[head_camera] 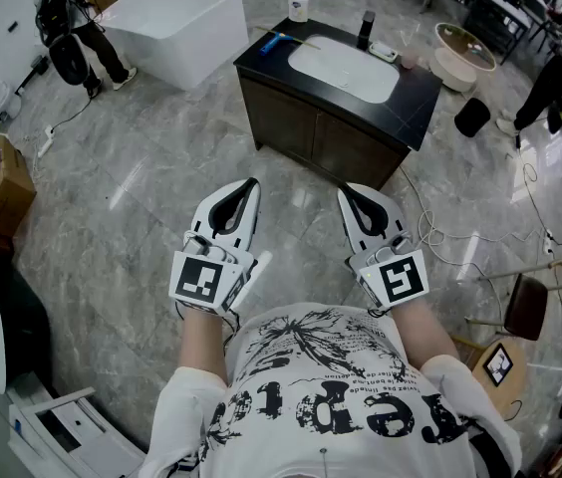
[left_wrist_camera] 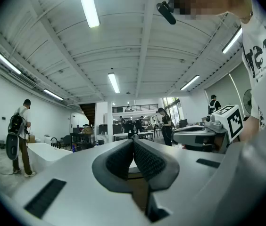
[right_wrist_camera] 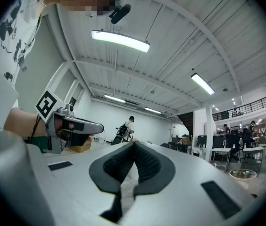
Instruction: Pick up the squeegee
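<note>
The person stands on a grey stone floor [head_camera: 132, 197] and holds both grippers in front of the body, side by side and pointing forward. The left gripper [head_camera: 252, 182] has its jaws closed: in the left gripper view the two dark pads meet at the tips and nothing is between them. The right gripper [head_camera: 342, 191] is the same: its jaws are together and empty in the right gripper view.

The squeegee [head_camera: 283, 38] appears to be the thin tool with a blue part. It lies flat on the black surface [head_camera: 421, 98] of a dark cabinet, at the far left corner, just beside the left edge of the white sink [head_camera: 346, 68]. It is well apart from both pairs of jaws, ahead of them, with bare floor and the front of the cabinet between. It is ahead of the gap between the two grippers, and neither of them touches it.

Near the squeegee, a white bottle [head_camera: 299, 6] stands at the back edge of the surface, and a dark bottle [head_camera: 365, 28] stands behind the sink. A white bathtub [head_camera: 176, 18] is on the floor to the left of the cabinet.
</note>
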